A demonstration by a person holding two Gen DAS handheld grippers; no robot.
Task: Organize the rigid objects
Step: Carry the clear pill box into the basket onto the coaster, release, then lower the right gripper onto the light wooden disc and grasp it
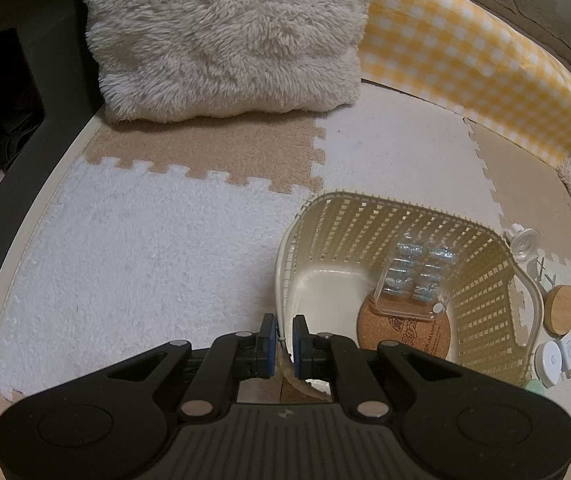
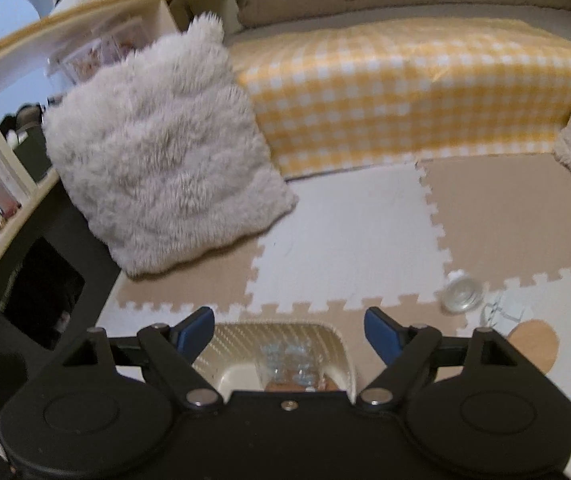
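A cream lattice basket (image 1: 481,288) stands on the foam floor mat. Inside it a round cork coaster (image 1: 405,334) lies flat, with a clear plastic case (image 1: 413,276) of small blue pieces leaning on it. My left gripper (image 1: 284,330) is shut on the basket's near-left rim, which shows between the blue pads. My right gripper (image 2: 289,324) hangs open above the basket (image 2: 241,346) with nothing between its fingers; the clear case (image 2: 289,360) shows below it.
On the mat right of the basket lie a small glass piece (image 1: 525,244), a wooden lid (image 1: 561,304), a white round device (image 1: 549,360) and a white plug (image 1: 569,350). A fluffy cushion (image 1: 225,40) and a yellow checked mattress (image 1: 465,60) stand behind. Dark furniture (image 1: 25,120) lines the left.
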